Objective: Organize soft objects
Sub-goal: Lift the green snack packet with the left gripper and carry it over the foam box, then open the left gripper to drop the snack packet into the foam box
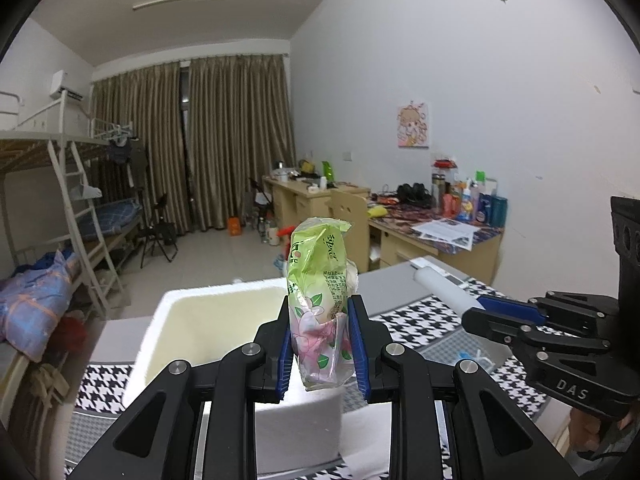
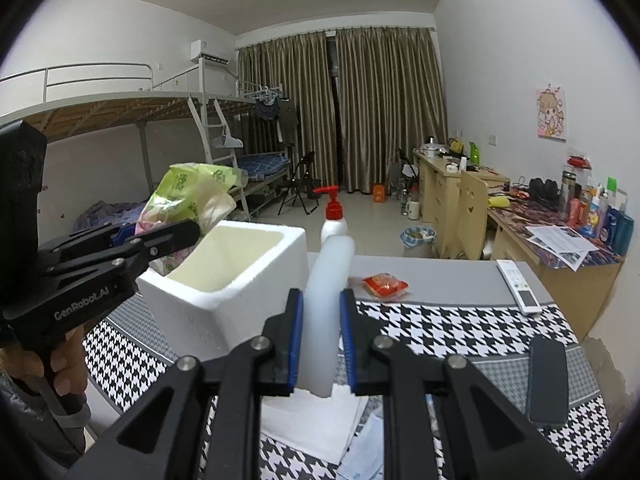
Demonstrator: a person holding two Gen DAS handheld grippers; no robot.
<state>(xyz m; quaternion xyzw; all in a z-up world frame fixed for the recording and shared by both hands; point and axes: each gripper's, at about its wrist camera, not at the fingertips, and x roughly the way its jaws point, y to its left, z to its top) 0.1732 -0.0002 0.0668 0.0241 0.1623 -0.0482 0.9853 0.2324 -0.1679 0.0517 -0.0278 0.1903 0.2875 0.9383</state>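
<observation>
Item 1: tissue pack (image 1: 318, 304), green and pink floral plastic wrap, upright at lower centre of the left wrist view. Clamped at mid-height between the blue pads of the left gripper (image 1: 320, 344); top and bottom both protruding beyond the pads. Held above the near rim of the white foam box (image 1: 224, 292), open side up. Judged light, soft, crushable; film wrapper likely slippery, so a hold across the fuller middle, as now, looks safer than at the thin crimped ends.

Item 2: white foam tube (image 2: 328, 312), pale, cylindrical, centre of the right wrist view. Pinched low on its length by the right gripper (image 2: 322, 344), long end reaching forward toward the box. Judged very light, springy, easily dented; firm squeezing probably unnecessary.

Item 3: white foam box, left of centre in the right wrist view, resting on the houndstooth cloth (image 2: 460, 328). Interior apparently empty; bottom not fully visible.

Also on the surface: red packet (image 2: 385, 285), pump bottle (image 2: 334, 220), remote control (image 2: 519, 286).
</observation>
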